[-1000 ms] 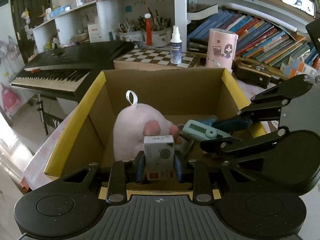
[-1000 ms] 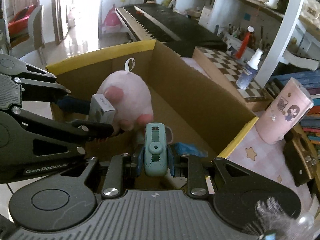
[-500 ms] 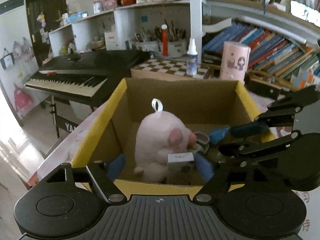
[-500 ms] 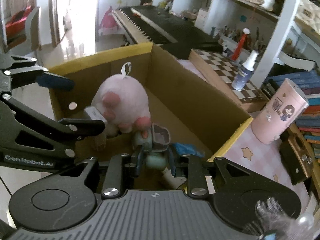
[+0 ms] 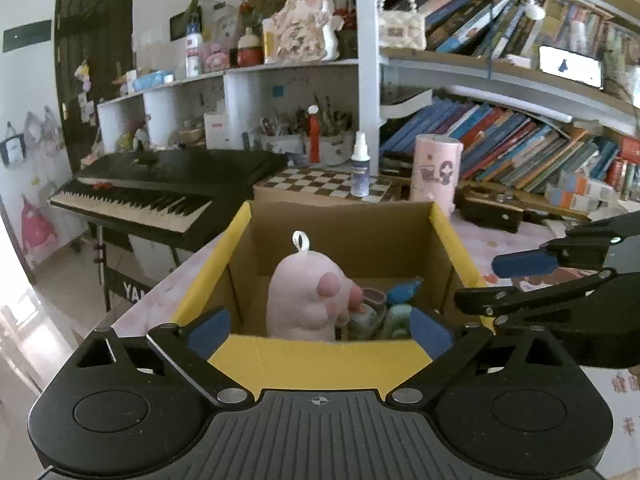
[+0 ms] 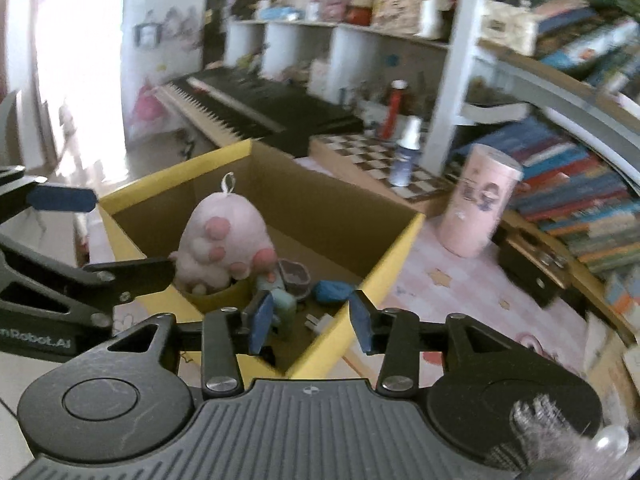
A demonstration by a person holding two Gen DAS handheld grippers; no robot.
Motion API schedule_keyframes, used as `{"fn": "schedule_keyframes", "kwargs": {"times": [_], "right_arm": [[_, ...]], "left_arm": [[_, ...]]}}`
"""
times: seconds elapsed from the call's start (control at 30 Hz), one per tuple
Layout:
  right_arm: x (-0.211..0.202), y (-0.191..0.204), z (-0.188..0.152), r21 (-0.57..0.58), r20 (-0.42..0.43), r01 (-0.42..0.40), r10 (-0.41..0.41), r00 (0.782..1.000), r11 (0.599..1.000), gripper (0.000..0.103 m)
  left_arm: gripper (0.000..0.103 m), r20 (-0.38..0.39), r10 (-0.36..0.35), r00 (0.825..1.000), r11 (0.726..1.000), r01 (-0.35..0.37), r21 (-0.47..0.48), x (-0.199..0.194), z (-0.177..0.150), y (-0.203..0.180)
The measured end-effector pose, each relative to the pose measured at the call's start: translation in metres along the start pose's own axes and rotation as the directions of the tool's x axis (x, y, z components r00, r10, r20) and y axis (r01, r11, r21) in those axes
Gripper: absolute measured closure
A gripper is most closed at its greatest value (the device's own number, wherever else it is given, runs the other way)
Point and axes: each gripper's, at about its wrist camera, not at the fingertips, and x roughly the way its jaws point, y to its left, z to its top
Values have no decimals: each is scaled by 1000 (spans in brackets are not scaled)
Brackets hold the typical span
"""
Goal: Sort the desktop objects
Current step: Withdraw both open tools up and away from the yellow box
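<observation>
A yellow-rimmed cardboard box [image 5: 332,354] is sitting open just beyond the fingers [image 5: 206,330] of the left gripper. Inside, a pink paw-shaped plush [image 5: 306,300] is standing upright, its white loop pointing up. Leaning beside it are a teal stapler [image 6: 282,306], a small grey cup [image 6: 295,274] and a blue object [image 6: 334,291], just past the right gripper's fingers [image 6: 262,320].

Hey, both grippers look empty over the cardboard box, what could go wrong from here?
The left gripper and right gripper hang open close together by the cardboard box, so they might knock each other or its rim. The pink plush paw stands tall inside and may tip onto the smaller items.
</observation>
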Motion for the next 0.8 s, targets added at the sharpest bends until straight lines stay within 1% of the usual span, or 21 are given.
{"fn": "schedule_keyframes", "kwargs": {"times": [0.07, 0.2, 0.27, 0.37, 0.43, 0.5, 0.57, 0.67, 0.77, 0.8], "right_arm": [[-11, 2, -7, 39, 10, 37, -37, 999, 999, 62], [-32, 7, -23, 117, 33, 108, -112, 993, 987, 54], [-44, 11, -33, 157, 38, 142, -149, 988, 977, 53], [-60, 18, -48, 215, 32, 177, -188, 982, 960, 51], [-69, 24, -58, 243, 27, 202, -214, 976, 949, 46], [-79, 31, -69, 267, 18, 228, -242, 970, 936, 45], [-87, 36, -79, 292, 9, 245, -259, 966, 925, 41], [-100, 44, -94, 333, -4, 269, -284, 959, 904, 39], [-111, 53, -107, 364, -14, 298, -315, 949, 883, 35], [-114, 56, -111, 371, -16, 308, -326, 945, 876, 31]], "left_arm": [[4, 6, -7, 1000, 1000, 7, 11, -9, -6, -1], [1, 6, -14, 1000, 1000, 14, 18, -23, -16, -1], [1, 1, -23, 1000, 1000, 23, 16, -29, -22, 0], [0, -7, -31, 999, 999, 31, 13, -39, -31, 1], [0, -6, -31, 1000, 999, 31, 17, -47, -37, 1], [0, -1, -41, 999, 999, 41, 16, -53, -43, 3], [0, 1, -47, 999, 999, 47, 5, -59, -49, 4], [0, 15, -30, 999, 1000, 30, -3, -69, -59, 3], [0, 23, -8, 1000, 1000, 7, 11, -78, -68, 0], [0, 23, -3, 1000, 1000, 2, 18, -80, -70, -1]]}}
